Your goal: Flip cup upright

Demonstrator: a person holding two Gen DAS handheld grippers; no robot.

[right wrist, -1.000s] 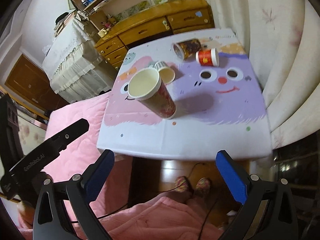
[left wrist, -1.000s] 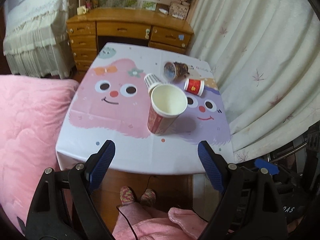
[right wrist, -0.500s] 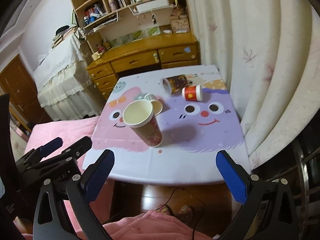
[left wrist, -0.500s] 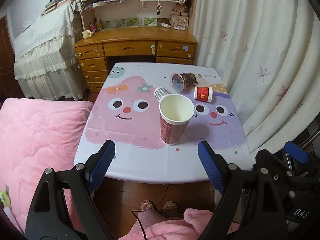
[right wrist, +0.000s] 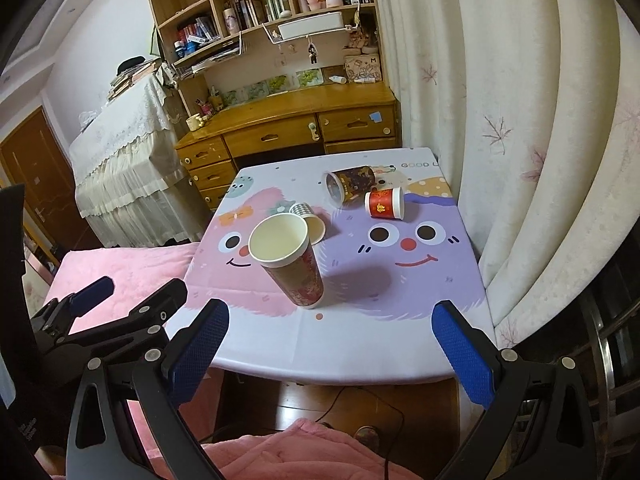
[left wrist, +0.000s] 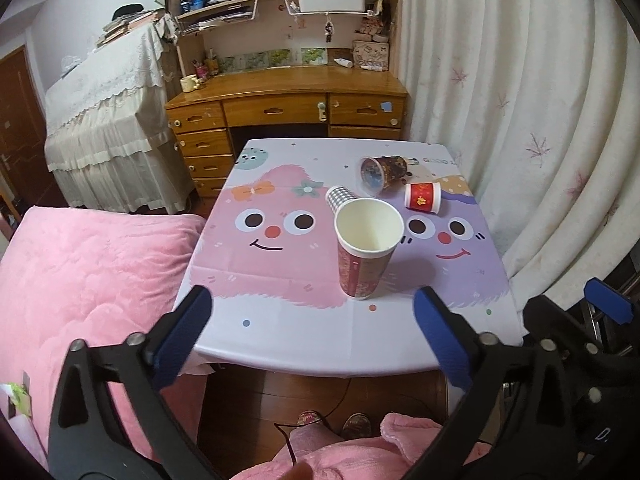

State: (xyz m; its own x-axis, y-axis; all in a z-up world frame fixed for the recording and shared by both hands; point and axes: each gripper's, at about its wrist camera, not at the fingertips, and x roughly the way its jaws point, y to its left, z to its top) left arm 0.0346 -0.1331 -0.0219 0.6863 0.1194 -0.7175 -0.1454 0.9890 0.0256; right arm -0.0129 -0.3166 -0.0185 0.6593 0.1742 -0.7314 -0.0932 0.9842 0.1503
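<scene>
A tall red patterned paper cup (left wrist: 366, 246) (right wrist: 294, 264) stands upright near the front middle of the cartoon-face table (left wrist: 280, 320) (right wrist: 360, 344). Behind it three cups lie on their sides: a checked cup (left wrist: 339, 197) (right wrist: 309, 220), a dark patterned cup (left wrist: 382, 172) (right wrist: 350, 184) and a small red cup (left wrist: 423, 198) (right wrist: 385, 203). My left gripper (left wrist: 312, 336) is open and empty, held in front of the table's near edge. My right gripper (right wrist: 332, 344) is open and empty, also back from the table.
A pink quilted bed (left wrist: 88, 272) lies left of the table. A wooden desk with drawers (left wrist: 288, 112) and bookshelves stands behind. White curtains (left wrist: 520, 120) hang at the right. Wooden floor and slippered feet (left wrist: 332, 424) show below.
Both grippers have pulled back and tilted up from the table, so the cups look farther away and more of the room shows. The cups have not moved.
</scene>
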